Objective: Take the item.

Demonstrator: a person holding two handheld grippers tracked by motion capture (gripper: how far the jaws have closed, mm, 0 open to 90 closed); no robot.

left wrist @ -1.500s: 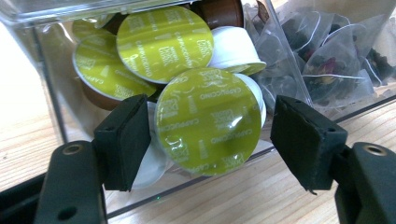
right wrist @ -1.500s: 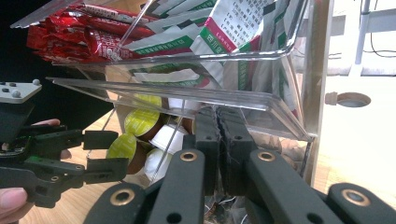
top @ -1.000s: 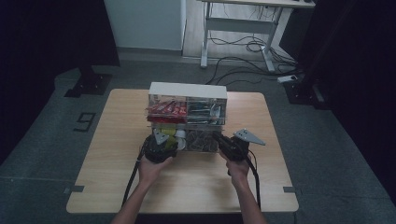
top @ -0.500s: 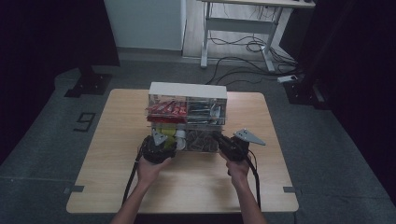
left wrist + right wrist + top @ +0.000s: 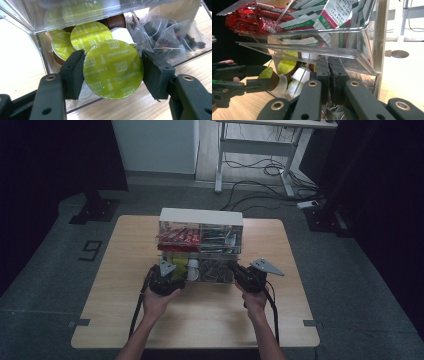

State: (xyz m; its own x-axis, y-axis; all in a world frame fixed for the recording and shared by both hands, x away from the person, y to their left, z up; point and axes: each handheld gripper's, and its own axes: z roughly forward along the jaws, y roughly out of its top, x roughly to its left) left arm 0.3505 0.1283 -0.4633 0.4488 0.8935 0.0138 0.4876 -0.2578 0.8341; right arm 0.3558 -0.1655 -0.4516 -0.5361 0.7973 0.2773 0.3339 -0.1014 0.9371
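Left gripper view: the left gripper (image 5: 113,71) has its jaws squeezed on a coffee capsule (image 5: 113,70), held by the rim at the front of the open lower drawer (image 5: 45,60), likely so it can come out. Its green lid reads "Dolce Gusto" and "CAPPUCCINO". More green-lidded capsules (image 5: 92,33) lie behind it, beside tea bags (image 5: 170,32). The right gripper (image 5: 328,72) has its jaws closed tight together at the drawer's front edge, maybe pinching it steady. Above sit red packets (image 5: 254,20).
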